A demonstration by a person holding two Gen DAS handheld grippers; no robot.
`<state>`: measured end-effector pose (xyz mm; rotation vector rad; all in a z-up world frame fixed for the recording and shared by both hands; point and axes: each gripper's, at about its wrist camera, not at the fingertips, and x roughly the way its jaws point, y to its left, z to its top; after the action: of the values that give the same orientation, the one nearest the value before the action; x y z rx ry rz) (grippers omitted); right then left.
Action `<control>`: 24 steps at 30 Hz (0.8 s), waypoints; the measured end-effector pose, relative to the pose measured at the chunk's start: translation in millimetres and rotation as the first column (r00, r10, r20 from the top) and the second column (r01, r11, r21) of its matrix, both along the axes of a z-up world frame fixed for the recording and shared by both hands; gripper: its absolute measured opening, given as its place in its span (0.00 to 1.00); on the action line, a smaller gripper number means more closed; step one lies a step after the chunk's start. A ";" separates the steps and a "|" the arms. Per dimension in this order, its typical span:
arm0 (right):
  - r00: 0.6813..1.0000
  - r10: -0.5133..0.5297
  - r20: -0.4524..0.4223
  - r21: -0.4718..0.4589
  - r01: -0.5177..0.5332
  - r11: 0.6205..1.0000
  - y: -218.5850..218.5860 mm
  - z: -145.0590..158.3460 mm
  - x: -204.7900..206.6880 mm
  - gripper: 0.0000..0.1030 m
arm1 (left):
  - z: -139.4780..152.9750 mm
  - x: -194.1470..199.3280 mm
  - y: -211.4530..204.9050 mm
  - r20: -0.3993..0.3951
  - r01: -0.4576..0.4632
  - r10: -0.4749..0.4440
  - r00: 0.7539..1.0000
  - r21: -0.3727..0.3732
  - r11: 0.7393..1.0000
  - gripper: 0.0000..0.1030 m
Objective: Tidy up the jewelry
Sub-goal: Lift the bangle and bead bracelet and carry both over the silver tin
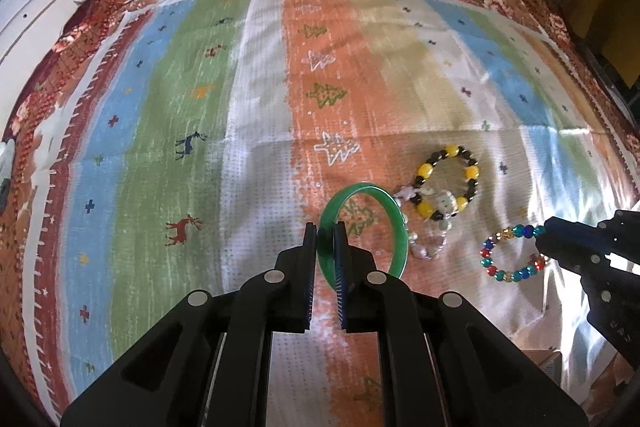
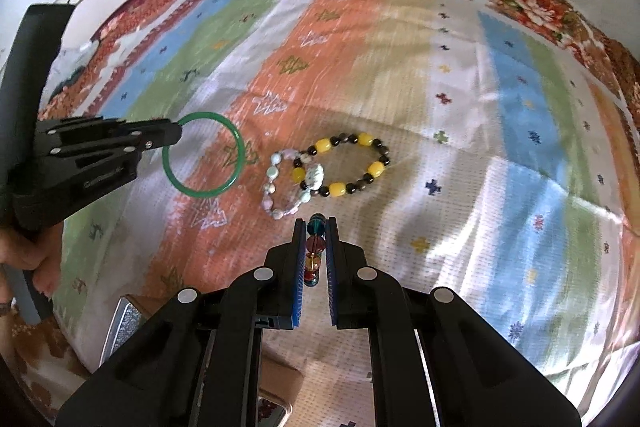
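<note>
- Striped, patterned cloth (image 1: 260, 107) covers the work surface.
- Left gripper (image 1: 325, 239) is clamped on the green bangle (image 1: 396, 227), held clear of the cloth by its rim: rigid, smooth, likely slippery and breakable.
- Right gripper (image 2: 315, 239) pinches the multicoloured bead bracelet (image 1: 508, 255); strung beads hang limp, light.
- Beyond lie a yellow-black bracelet (image 2: 348, 163) overlapping a pale stone bracelet (image 2: 280, 187).

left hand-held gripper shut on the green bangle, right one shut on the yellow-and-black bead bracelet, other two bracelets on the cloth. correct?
One error: the right hand-held gripper is shut on the multicoloured bead bracelet, not the yellow-and-black one, which lies on the cloth overlapping the pale bead bracelet. The right wrist view shows this. The left hand-held gripper is indeed shut on the green bangle.
</note>
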<state>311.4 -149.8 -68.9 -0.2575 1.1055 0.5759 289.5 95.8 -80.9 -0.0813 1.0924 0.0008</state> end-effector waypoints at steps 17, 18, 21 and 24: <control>0.998 -0.055 0.041 0.045 0.053 0.998 -32.4 17.8 -11.5 0.10 | 37.9 -25.7 -21.2 0.084 0.022 -0.020 0.996 -0.017 1.000 0.08; 0.997 -0.058 0.043 0.047 0.056 0.997 -34.0 18.6 -12.5 0.10 | 39.1 -27.5 -22.0 0.087 0.023 -0.021 0.996 -0.020 1.000 0.08; 0.997 -0.063 0.047 0.052 0.061 0.997 -37.4 21.2 -15.5 0.10 | 42.2 -33.3 -24.1 0.095 0.027 -0.024 0.995 -0.022 0.999 0.08; 0.997 -0.067 0.049 0.060 0.064 0.996 -40.3 24.7 -19.9 0.10 | 45.2 -39.0 -26.3 0.103 0.031 -0.028 0.994 -0.024 0.999 0.08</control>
<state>291.5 -190.1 -44.3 -0.1840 1.0422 0.5394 250.5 69.5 -35.7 -0.0874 0.9912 -0.0435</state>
